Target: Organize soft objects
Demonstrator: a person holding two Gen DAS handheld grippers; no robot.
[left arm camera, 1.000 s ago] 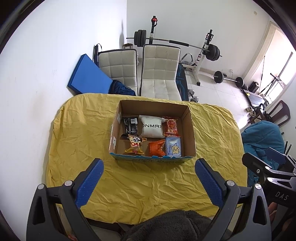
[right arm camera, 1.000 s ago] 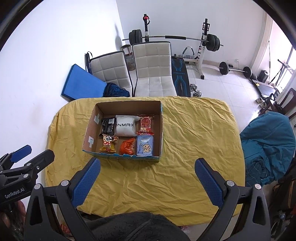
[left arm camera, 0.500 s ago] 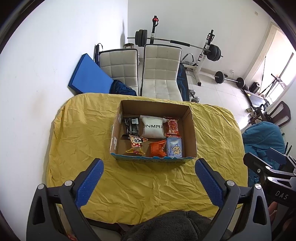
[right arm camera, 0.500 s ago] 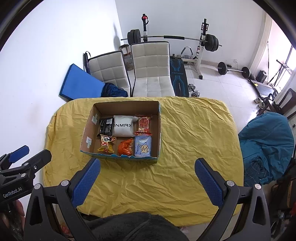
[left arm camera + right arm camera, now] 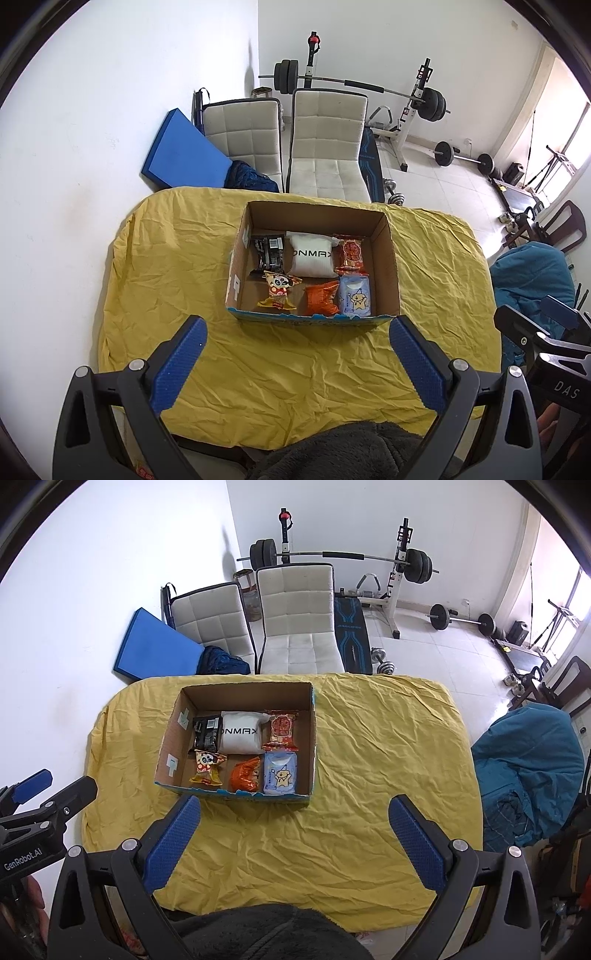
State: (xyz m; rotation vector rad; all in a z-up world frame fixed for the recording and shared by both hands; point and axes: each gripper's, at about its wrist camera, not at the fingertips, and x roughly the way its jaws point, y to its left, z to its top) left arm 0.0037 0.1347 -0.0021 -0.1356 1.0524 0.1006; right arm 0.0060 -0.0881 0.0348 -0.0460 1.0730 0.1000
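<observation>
An open cardboard box (image 5: 389, 258) (image 5: 312, 738) sits on the yellow-covered table (image 5: 177, 258) (image 5: 388, 738). It holds several soft packets: a black one (image 5: 267, 253), a white ONMAX pouch (image 5: 312, 254) (image 5: 240, 733), a red one (image 5: 351, 253), a panda snack (image 5: 279, 290), an orange one (image 5: 321, 297) and a light blue one (image 5: 354, 297) (image 5: 280, 773). My left gripper (image 5: 295, 354) is open and empty, high above the table's near edge. My right gripper (image 5: 295, 834) is open and empty too, right of the box.
Two white chairs (image 5: 325, 147) (image 5: 245, 136) stand behind the table, with a blue mat (image 5: 181, 151) against the wall. A barbell rack (image 5: 399, 565) and weights are at the back. A teal covered seat (image 5: 528, 760) is at the right. Dark fabric (image 5: 266, 934) lies below the grippers.
Both grippers drifted slightly; the box has shifted a little in each view. Nothing was taken hold of or let go.
</observation>
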